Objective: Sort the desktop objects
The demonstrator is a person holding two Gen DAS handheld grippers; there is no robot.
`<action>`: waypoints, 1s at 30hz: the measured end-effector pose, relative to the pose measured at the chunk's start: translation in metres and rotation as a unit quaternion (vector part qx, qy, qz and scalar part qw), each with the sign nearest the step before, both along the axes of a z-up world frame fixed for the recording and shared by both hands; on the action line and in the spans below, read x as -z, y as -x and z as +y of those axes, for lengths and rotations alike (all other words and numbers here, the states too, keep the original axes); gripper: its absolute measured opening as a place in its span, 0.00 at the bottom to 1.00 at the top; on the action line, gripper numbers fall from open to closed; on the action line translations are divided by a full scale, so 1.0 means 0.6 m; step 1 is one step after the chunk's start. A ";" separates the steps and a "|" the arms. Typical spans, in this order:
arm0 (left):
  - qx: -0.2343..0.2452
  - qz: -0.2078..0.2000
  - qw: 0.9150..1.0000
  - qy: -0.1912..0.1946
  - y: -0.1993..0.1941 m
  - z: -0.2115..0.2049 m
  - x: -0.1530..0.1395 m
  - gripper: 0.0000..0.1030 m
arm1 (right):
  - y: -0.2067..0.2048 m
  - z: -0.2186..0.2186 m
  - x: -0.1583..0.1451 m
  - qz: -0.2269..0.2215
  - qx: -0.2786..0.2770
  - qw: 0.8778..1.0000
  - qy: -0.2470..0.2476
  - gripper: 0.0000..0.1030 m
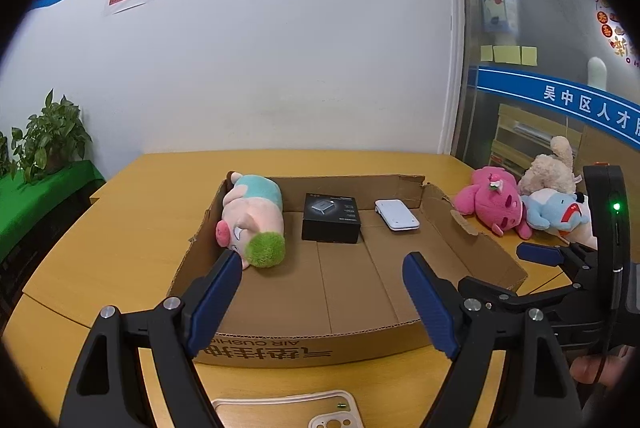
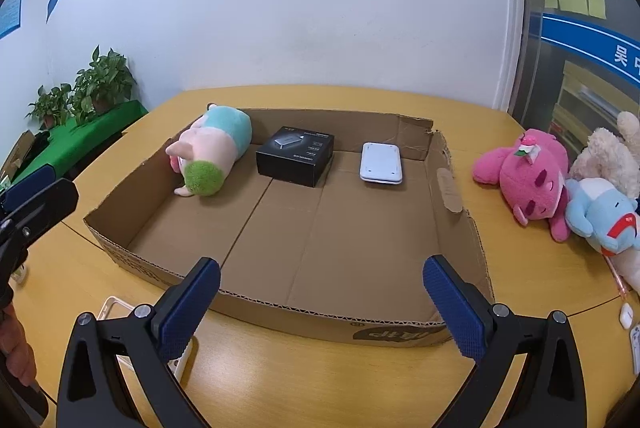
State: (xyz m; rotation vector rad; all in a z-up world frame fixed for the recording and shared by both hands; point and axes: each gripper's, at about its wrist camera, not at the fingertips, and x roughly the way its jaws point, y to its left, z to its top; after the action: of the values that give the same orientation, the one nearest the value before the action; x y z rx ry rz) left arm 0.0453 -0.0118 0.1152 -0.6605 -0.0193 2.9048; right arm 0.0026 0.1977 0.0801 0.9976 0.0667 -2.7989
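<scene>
One cardboard box [image 2: 448,184] holds three items along its far wall: one pig plush [image 2: 208,156], one black carton [image 2: 296,156], one white device [image 2: 380,162]. Three plush toys [image 2: 524,180] lie outside on your right. Your left gripper [image 1: 320,292] and right gripper [image 2: 320,300] both gape, holding nothing, over the box's near edge; the near half of the floor is bare. One phone case [image 1: 288,408] lies beneath the left.

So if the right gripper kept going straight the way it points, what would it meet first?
Probably the near wall of the shallow brown cardboard box, which lies between the open right gripper and the box floor; depth is unclear.
</scene>
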 end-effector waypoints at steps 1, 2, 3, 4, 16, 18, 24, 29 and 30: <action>0.001 -0.002 1.000 0.000 0.001 0.001 0.001 0.80 | -0.001 -0.001 0.000 0.000 0.001 1.000 -0.002 1.00; 0.001 -0.005 1.000 0.001 0.002 0.003 0.002 0.80 | -0.002 -0.002 -0.001 0.001 0.001 1.000 -0.004 1.00; 0.002 -0.005 1.000 0.000 0.002 0.004 0.004 0.80 | -0.003 -0.003 -0.002 0.002 0.001 1.000 -0.007 1.00; 0.002 -0.005 1.000 -0.002 0.002 0.003 0.004 0.80 | -0.004 -0.004 -0.002 0.002 0.000 1.000 -0.009 1.00; 0.009 -0.027 1.000 -0.012 0.002 0.002 0.015 0.80 | -0.010 -0.008 0.008 -0.006 0.003 1.000 -0.015 1.00; 0.012 -0.025 1.000 -0.008 -0.001 0.004 0.016 0.80 | -0.011 -0.010 0.008 -0.004 0.004 1.000 -0.019 1.00; 0.014 -0.030 0.999 -0.014 -0.001 0.002 0.015 0.80 | -0.014 -0.013 0.006 -0.003 0.004 1.000 -0.023 1.00; 0.014 -0.035 0.999 -0.013 -0.001 0.002 0.018 0.80 | -0.013 -0.012 0.009 -0.005 0.001 1.000 -0.021 1.00; 0.014 -0.035 0.999 -0.013 -0.001 0.003 0.017 0.80 | -0.013 -0.011 0.010 -0.006 0.003 1.000 -0.019 1.00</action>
State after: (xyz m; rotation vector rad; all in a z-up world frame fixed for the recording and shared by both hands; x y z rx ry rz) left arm 0.0461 -0.0102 0.1049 -0.7528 -0.0548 2.8476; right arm 0.0103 0.1910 0.0740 1.0242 0.1173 -2.8070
